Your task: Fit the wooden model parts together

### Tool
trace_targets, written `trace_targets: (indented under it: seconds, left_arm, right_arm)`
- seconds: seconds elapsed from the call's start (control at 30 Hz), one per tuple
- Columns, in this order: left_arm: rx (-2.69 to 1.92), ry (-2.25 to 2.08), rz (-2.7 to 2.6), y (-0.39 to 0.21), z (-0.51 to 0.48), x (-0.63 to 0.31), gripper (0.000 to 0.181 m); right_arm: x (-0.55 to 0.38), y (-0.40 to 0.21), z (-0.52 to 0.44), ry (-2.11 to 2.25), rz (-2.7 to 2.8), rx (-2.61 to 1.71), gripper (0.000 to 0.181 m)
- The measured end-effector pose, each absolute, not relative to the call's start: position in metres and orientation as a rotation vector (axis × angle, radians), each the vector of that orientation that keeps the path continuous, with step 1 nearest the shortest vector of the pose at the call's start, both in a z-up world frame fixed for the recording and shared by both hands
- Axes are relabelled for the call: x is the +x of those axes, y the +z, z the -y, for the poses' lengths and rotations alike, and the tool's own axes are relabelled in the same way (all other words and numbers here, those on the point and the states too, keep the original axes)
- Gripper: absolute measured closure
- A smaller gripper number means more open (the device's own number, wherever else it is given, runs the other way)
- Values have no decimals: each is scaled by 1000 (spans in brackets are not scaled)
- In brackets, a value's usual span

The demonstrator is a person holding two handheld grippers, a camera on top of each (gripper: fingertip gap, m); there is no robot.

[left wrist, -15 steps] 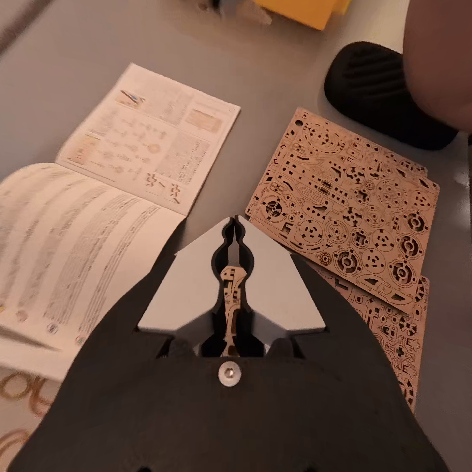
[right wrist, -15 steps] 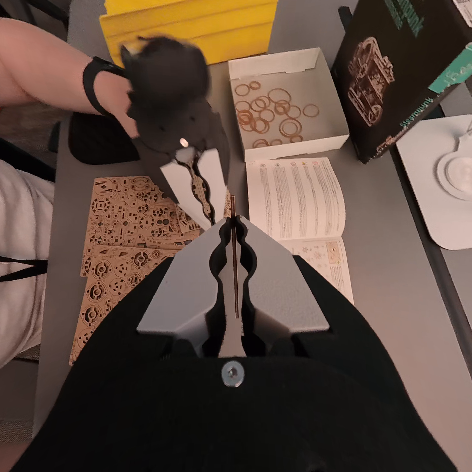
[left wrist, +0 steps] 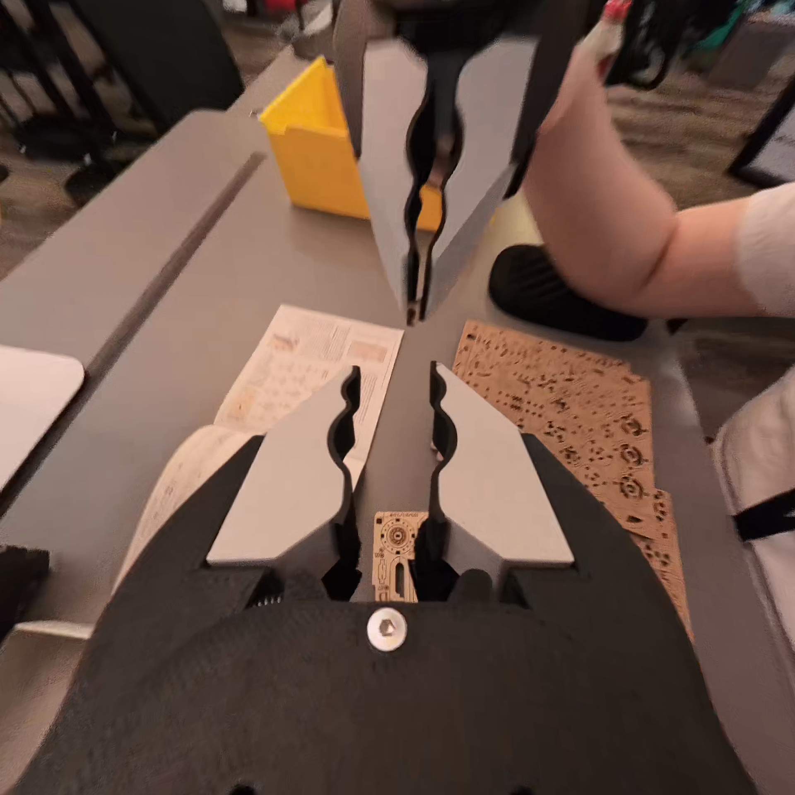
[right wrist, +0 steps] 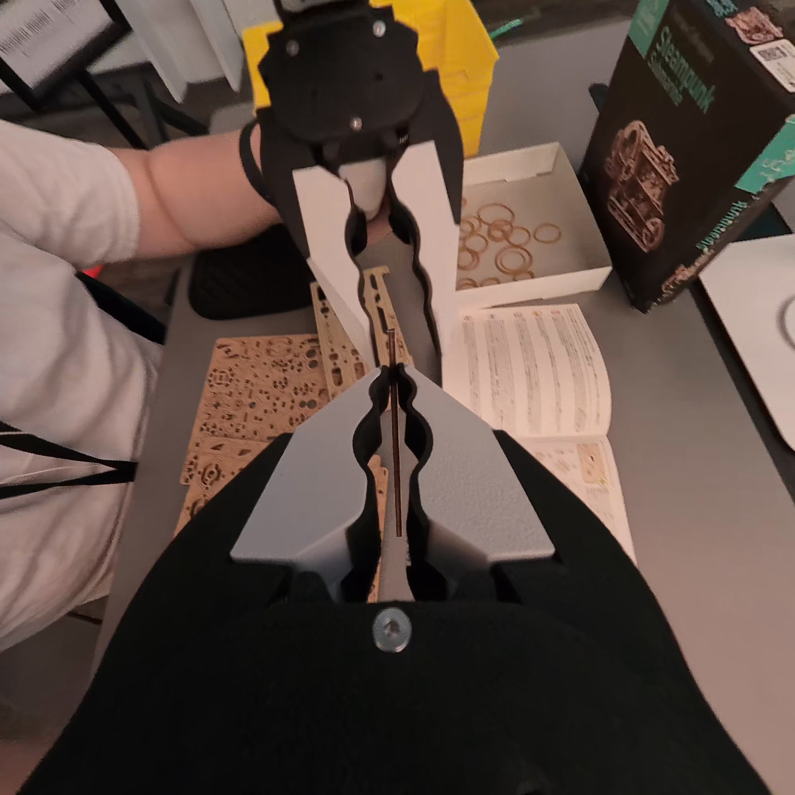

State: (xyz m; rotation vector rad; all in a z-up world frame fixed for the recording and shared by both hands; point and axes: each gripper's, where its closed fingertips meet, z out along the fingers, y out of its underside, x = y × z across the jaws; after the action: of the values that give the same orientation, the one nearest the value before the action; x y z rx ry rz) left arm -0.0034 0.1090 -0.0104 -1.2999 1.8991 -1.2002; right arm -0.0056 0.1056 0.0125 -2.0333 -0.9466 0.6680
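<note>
Between the spread fingers of the left hand-held gripper, close to its black body, sits a small wooden part with round cut-outs; it lies against the right finger's inner pad, and whether anything pinches it cannot be told, since the fingers stand clearly apart. Facing it, the right hand-held gripper is clenched on a thin wooden strip seen edge-on, which runs down the slit between its fingers and pokes out a little past the tips toward the left gripper. Below both grippers lies the grey table. Taking the open instruction booklet as the landmark in the right wrist view: to its left, across a bare strip of table, lie the flat wooden sheets of punched parts, overlapping one another; just beyond it stands a shallow white box holding loose rubber bands; farther beyond is a yellow bin; to its upper right stands a dark product box; to its right lies a white pad. Beyond the wooden sheets rests a black cushion, under a person's forearm.
</note>
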Motion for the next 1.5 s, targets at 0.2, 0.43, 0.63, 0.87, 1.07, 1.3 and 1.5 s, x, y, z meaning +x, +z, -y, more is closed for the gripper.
trace_targets:
  seconds: [0.2,0.43,0.63,0.87,1.07,1.3,1.5]
  left_arm:
    - [-1169,-1277,-1861,19,-100,-19,156]
    - [-1053,-1350,-1794,41,-91,-35,163]
    - [-1030,-1293,-1828,34,-86,-32,179]
    - [-1091,-1409,-1850,30,-84,-33,180]
    - [-1087,-1545,-1848,34,-78,-36,180]
    - [-1090,-1512,-1762,50,-93,-42,181]
    - [-1067,-1632,-1685,71,-100,-54,169]
  right_arm:
    - [-21,30,-99,852,941,-1924,179]
    - [-32,27,-96,858,980,-1922,179]
    - [-38,24,-92,845,1022,-1925,179]
    - [-38,19,-91,784,1092,-1906,179]
    - [-41,23,-85,771,1147,-1853,179]
    - [-36,25,-90,801,1084,-1872,179]
    - [-37,32,-91,865,1023,-1867,179]
